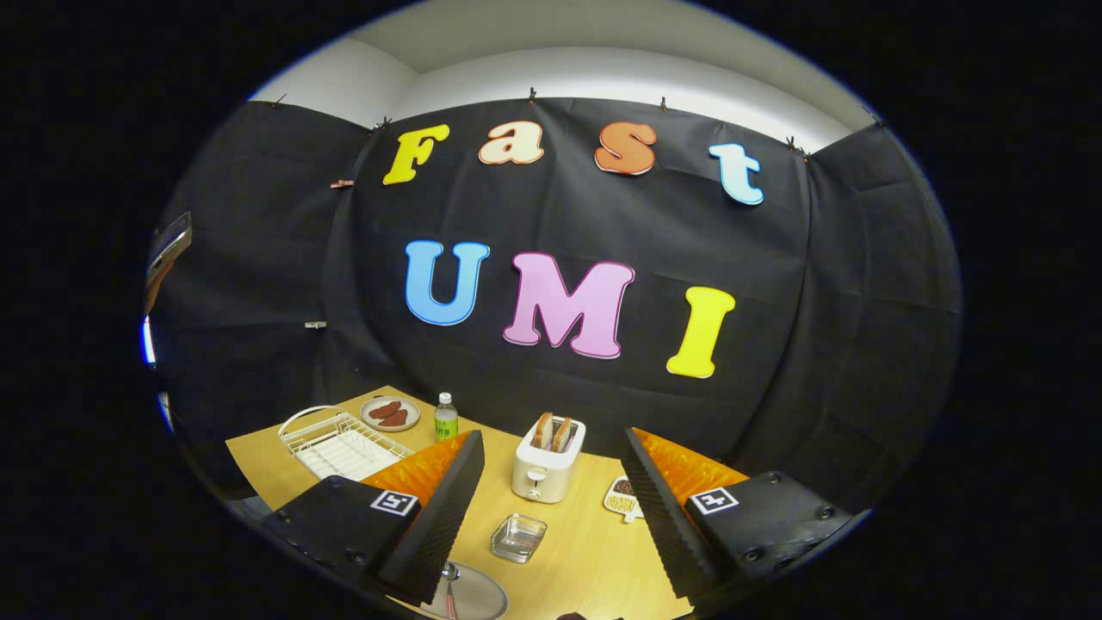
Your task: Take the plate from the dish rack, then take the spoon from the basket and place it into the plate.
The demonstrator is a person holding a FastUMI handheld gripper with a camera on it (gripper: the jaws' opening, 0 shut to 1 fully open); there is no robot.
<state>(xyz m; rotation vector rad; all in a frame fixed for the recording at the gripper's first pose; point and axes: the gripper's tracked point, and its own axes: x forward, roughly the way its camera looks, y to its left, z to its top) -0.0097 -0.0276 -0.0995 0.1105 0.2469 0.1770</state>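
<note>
My gripper (pixel 553 439) is open and raised above the wooden table (pixel 594 551), with nothing between its fingers. Below the left finger (pixel 439 517), near the table's front edge, lies a grey round plate (pixel 478 598). A spoon (pixel 449 585) rests on it, bowl end pointing away, partly hidden by that finger. The white wire dish rack (pixel 340 443) stands at the back left of the table, beyond the left finger, and looks empty.
A white toaster (pixel 547 469) with two bread slices stands just ahead between the fingers. A small square glass dish (pixel 518 538) sits in front of it. A green-labelled bottle (pixel 445 418), a small plate of red food (pixel 390 413) and a patterned card (pixel 624 498) are also on the table.
</note>
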